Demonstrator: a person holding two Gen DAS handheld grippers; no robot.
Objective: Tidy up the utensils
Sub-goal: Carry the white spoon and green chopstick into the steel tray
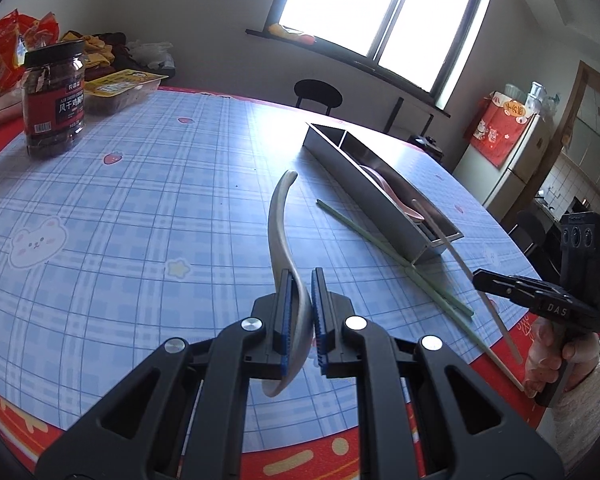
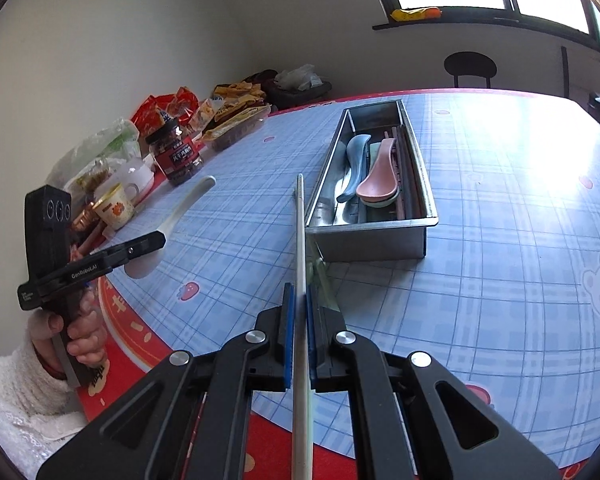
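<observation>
Left gripper (image 1: 300,312) pinches white spoon (image 1: 280,216) by its bowl, handle up, off the table (image 1: 140,184) | right gripper (image 2: 298,320) clamps pale chopstick (image 2: 300,224), tip beside tray (image 2: 372,240) | tray holds blue spoon (image 2: 356,160), pink spoon (image 2: 380,180) | 2 green chopsticks (image 1: 380,248) lie along tray's near side.

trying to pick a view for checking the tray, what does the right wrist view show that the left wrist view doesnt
Only the right wrist view looks down into the metal tray: a blue spoon beside a pink spoon. Only the left wrist view shows the fridge and the green chopsticks full length on the table. Both show the left gripper shut on a white spoon, the right gripper shut on a white chopstick, and the jar.
</observation>
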